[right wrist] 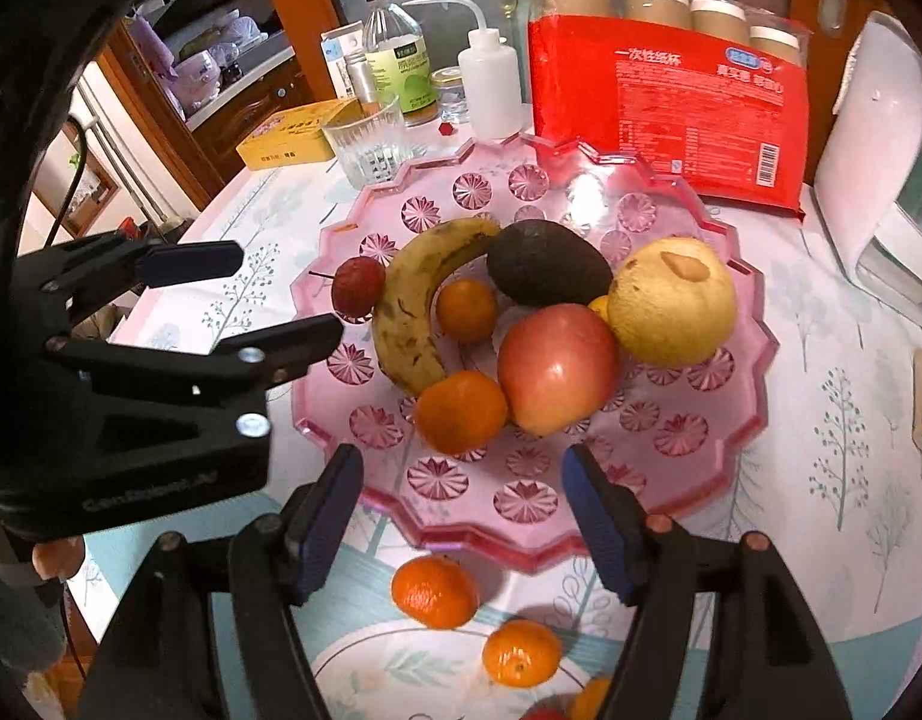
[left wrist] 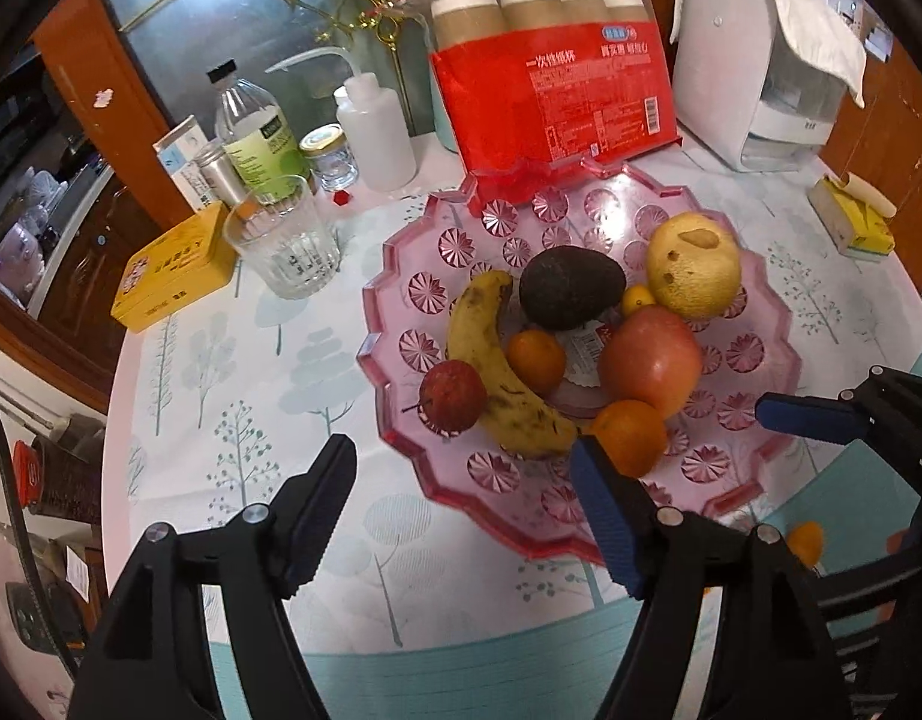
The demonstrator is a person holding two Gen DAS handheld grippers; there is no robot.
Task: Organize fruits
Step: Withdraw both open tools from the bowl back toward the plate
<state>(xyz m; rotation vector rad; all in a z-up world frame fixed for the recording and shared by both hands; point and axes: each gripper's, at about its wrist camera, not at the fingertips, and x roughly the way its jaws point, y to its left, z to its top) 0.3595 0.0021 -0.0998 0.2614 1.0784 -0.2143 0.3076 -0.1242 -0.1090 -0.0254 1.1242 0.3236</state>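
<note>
Hovering over the pink tray (right wrist: 754,372), both claws stand spread and empty. A loose tangerine (right wrist: 435,591) lies on the counter (right wrist: 820,480) just below the right claw (right wrist: 463,531), nearer it than the left claw (right wrist: 284,294).

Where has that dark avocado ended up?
The avocado lies near the middle of the pink tray, toward its far side in both wrist views, between the banana on its left and the yellow pear on its right.
</note>
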